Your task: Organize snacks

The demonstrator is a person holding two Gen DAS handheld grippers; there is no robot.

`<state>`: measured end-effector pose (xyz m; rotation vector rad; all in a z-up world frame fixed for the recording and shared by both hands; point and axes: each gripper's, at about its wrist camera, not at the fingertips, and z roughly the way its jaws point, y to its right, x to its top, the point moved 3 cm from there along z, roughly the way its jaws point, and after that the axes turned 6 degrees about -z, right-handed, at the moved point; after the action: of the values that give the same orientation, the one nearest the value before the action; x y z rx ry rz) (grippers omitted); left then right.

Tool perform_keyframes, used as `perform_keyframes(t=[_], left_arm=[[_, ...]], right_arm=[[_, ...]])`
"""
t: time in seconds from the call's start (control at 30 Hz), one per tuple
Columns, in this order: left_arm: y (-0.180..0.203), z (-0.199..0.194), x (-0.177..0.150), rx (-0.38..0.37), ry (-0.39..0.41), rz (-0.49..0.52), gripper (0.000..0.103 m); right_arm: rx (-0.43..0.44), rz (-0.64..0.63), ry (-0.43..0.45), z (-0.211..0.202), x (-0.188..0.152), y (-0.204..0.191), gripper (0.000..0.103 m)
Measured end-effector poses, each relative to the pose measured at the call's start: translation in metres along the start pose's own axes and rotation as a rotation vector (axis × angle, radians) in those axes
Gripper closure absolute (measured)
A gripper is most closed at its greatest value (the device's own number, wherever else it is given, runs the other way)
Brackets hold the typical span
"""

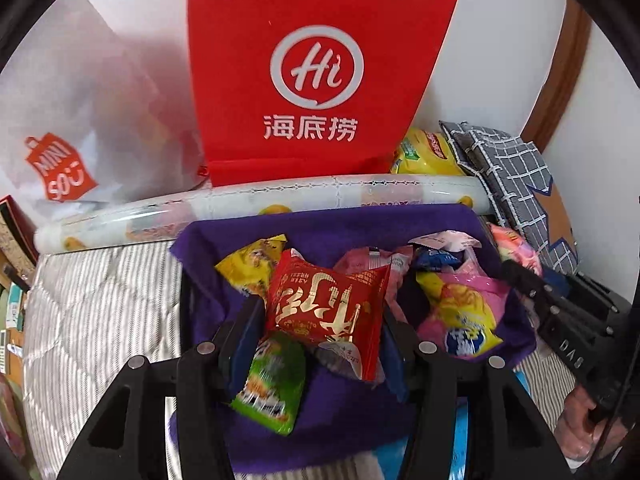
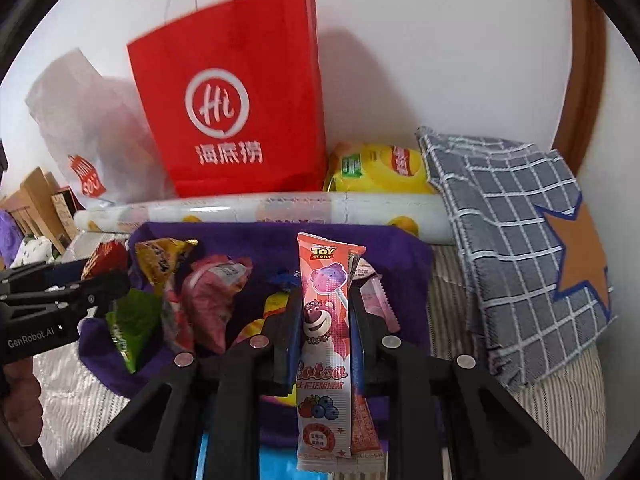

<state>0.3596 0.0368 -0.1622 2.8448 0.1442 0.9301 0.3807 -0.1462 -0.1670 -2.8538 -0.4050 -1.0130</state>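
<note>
I have the tall pink Toy Story lollipop wrapper (image 2: 326, 320) pinched upright in my right gripper (image 2: 324, 304) at frame centre, and my left gripper (image 1: 320, 332) clamps a red foil snack packet (image 1: 326, 308), so I judge both need sorting into the purple felt bin (image 2: 400, 248) next.

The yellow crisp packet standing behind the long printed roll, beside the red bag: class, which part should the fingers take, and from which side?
Take the yellow crisp packet by its upper edge, coming down from above. Only its top half shows: the printed roll hides its base in front, the red bag stands close on its left and the checked cushion on its right, so probably only the top is free.
</note>
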Motion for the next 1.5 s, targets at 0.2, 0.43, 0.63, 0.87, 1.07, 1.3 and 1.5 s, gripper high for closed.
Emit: perform_keyframes(t=[0.2, 0.43, 0.63, 0.87, 1.07, 1.3, 1.5], left_arm=[[0.007, 0.02, 0.007, 0.026, -0.008, 0.023, 0.05], [0.005, 0.032, 0.011, 0.026, -0.039, 0.014, 0.048], [0.005, 0.014, 0.015, 0.04, -0.018, -0.013, 0.031], [0.012, -0.048, 0.0, 0.031, 0.043, -0.007, 0.026], [0.018, -0.113, -0.033, 0.024, 0.106, -0.01, 0.02], [0.025, -0.173, -0.084, 0.016, 0.16, -0.012, 0.012], [0.031, -0.206, -0.125, 0.007, 0.188, -0.016, 0.008]], right_arm=[[0.007, 0.005, -0.046, 0.023, -0.002, 0.002, 0.081], [0.008, -0.016, -0.071, 0.036, -0.003, -0.001, 0.074], [-0.013, -0.027, -0.032, 0.014, 0.003, -0.004, 0.044], [-0.041, -0.004, 0.048, -0.058, 0.005, -0.008, 0.03], [-0.055, 0.041, 0.088, -0.133, -0.02, -0.012, 0.029], [-0.077, 0.06, 0.114, -0.206, -0.062, -0.02, 0.029], [-0.104, 0.062, 0.122, -0.246, -0.103, -0.025, 0.025]])
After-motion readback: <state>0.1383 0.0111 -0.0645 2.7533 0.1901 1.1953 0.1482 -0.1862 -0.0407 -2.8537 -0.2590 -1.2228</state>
